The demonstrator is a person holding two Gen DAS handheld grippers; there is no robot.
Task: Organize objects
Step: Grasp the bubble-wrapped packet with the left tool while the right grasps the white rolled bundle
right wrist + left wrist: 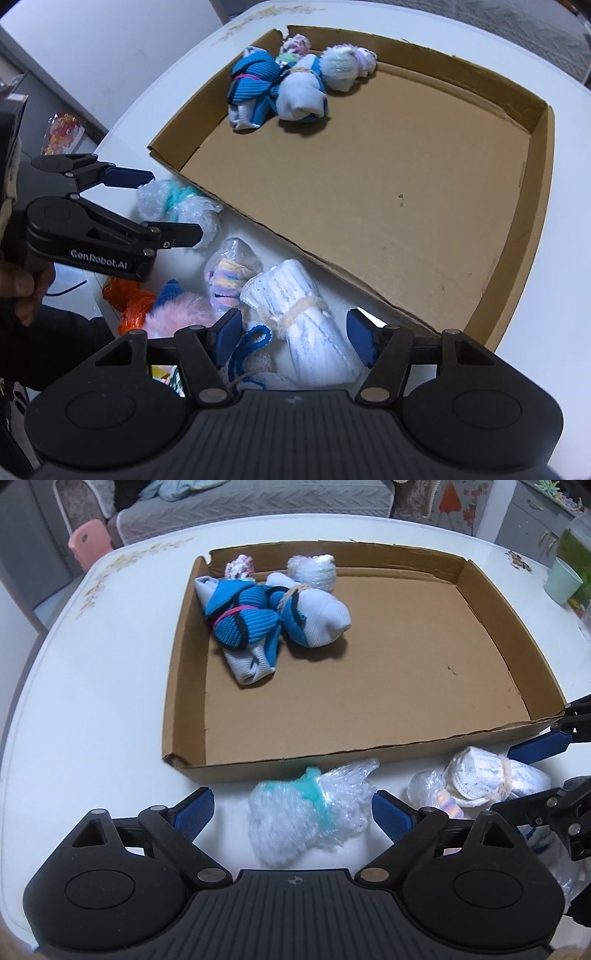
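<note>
We held the left tongs [293, 810] wide apart, one blue pad on either side of the plastic-wrapped teal bundle [308, 808] at the lower centre of the left wrist view, neither pad touching it as far as we could tell. It lay on the white bench [92, 701] just beside the near wall of the cardboard tray [177, 709], so we judged the spread was set to take its full width before closing.

The right tongs [291, 338] were likewise open, straddling the white rolled cloth tied with a band [314, 325] at the lower centre of the right wrist view; whether the pads touched the roll we could not tell. Beside it, toward the lower left, lay the remaining loose things: a wrapped pastel bundle [231, 273], a pink fluffy item [181, 314] and an orange mesh item [127, 302], all crowded together outside the tray.

In the tray's upper-left corner sat the blue-and-white sock bundles [266, 616], touching one another, with a pale wrapped bundle [314, 572] and a pink-and-white knit bundle [239, 565] against the far wall. Packing them into one corner left most of the tray floor bare, which we took as room for what was still on the bench. By our reckoning the work was well short of done, with both hands poised to take a piece each.
</note>
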